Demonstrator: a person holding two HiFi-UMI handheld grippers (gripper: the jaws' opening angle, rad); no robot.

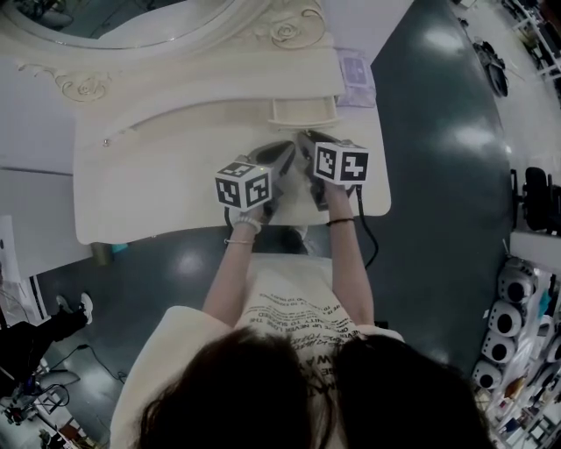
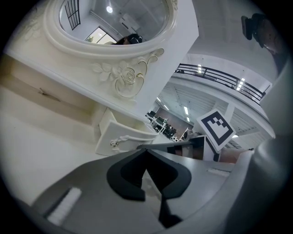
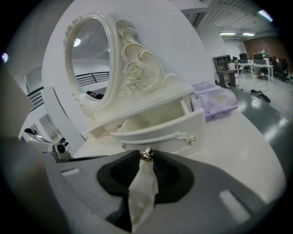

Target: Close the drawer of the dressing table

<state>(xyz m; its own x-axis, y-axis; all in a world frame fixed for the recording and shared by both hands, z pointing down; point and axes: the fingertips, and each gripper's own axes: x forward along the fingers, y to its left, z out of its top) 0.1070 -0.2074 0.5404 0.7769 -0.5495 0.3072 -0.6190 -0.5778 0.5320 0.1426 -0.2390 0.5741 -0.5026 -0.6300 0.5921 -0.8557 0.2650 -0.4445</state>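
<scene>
The cream dressing table point(image 1: 158, 175) has one small drawer point(image 1: 302, 111) pulled out under its oval mirror point(image 1: 131, 17). Both grippers hover over the tabletop just in front of that drawer, side by side. My left gripper point(image 1: 279, 156) is shut, its tips meeting with nothing between them point(image 2: 146, 153); the drawer point(image 2: 120, 137) lies ahead to its left. My right gripper point(image 1: 308, 145) faces the drawer front point(image 3: 160, 128) and is shut point(image 3: 146, 157) on a small pale translucent thing point(image 3: 143, 192) with a metal cap; what it is I cannot tell.
A purple patterned box point(image 1: 355, 70) stands on the table right of the drawer, also in the right gripper view point(image 3: 214, 99). The table's front edge runs close to the person's body. Dark floor surrounds the table; shelves of white appliances point(image 1: 513, 307) stand far right.
</scene>
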